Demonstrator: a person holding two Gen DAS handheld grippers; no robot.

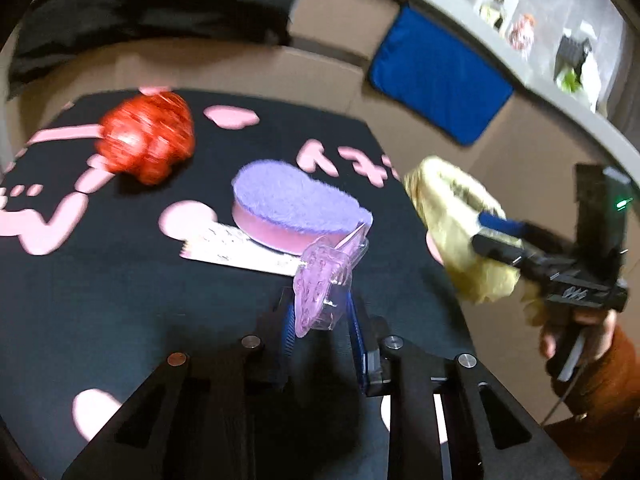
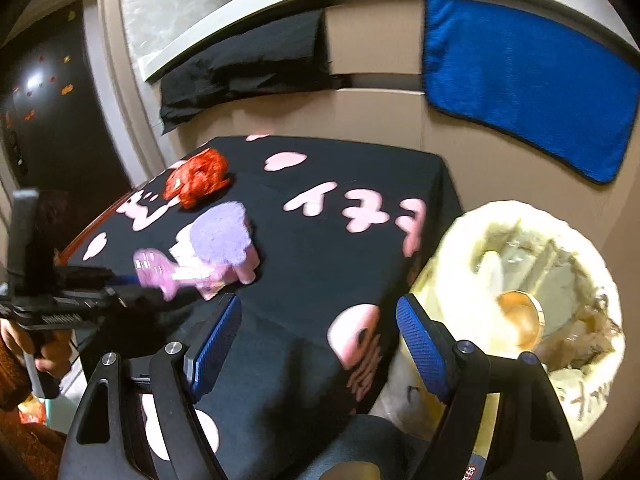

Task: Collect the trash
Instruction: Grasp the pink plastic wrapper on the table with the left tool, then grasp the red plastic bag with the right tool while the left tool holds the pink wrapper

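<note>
My left gripper (image 1: pixel 320 320) is shut on a clear purple plastic blister pack (image 1: pixel 320 280), held just above the black cloth with pink shapes (image 1: pixel 120 280); the pack also shows in the right wrist view (image 2: pixel 160 270). My right gripper (image 2: pixel 318 336) is open and empty, over the table's right edge beside the trash bin (image 2: pixel 452 240) lined with a yellowish bag. The bin (image 1: pixel 448 204) also shows in the left wrist view. A crumpled red wrapper (image 1: pixel 148 140) lies at the far left of the cloth. A paper slip (image 1: pixel 236 246) lies under a purple sponge (image 1: pixel 296 208).
A blue towel (image 2: pixel 528 80) and a dark cloth (image 2: pixel 248 64) hang on the beige cabinet behind the table. The bin holds a round orange lid (image 2: pixel 520 316) and other scraps. A counter (image 1: pixel 560 40) with small items runs behind, at upper right.
</note>
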